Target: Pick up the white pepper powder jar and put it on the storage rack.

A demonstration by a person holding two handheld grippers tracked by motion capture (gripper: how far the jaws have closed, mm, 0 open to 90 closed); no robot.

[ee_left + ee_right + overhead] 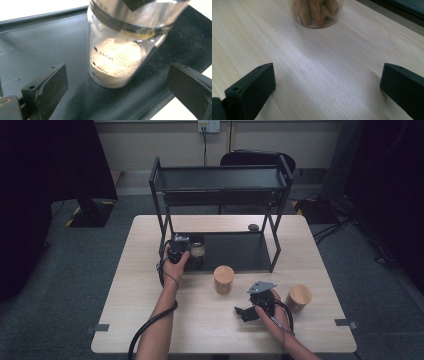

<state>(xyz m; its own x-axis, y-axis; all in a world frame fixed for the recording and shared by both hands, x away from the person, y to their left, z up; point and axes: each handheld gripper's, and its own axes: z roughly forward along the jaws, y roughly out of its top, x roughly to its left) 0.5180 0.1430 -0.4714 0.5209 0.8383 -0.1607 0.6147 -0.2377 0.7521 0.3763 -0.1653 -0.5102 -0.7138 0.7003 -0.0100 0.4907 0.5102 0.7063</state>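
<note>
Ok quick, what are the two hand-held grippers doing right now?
Left hand-held gripper: open, jaws apart either side of the powder jar on the rack shelf, not gripping it.
Right hand-held gripper: open, holding nothing.

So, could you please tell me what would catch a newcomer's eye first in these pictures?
Probably the black two-tier rack at the table's far side, with a clear jar of pale powder standing on its lower shelf. The left gripper is right at that jar, its jaws open and not pressing on it. Nearer, two wooden-lidded jars stand on the light wooden table, and the right gripper rests open between them.
</note>
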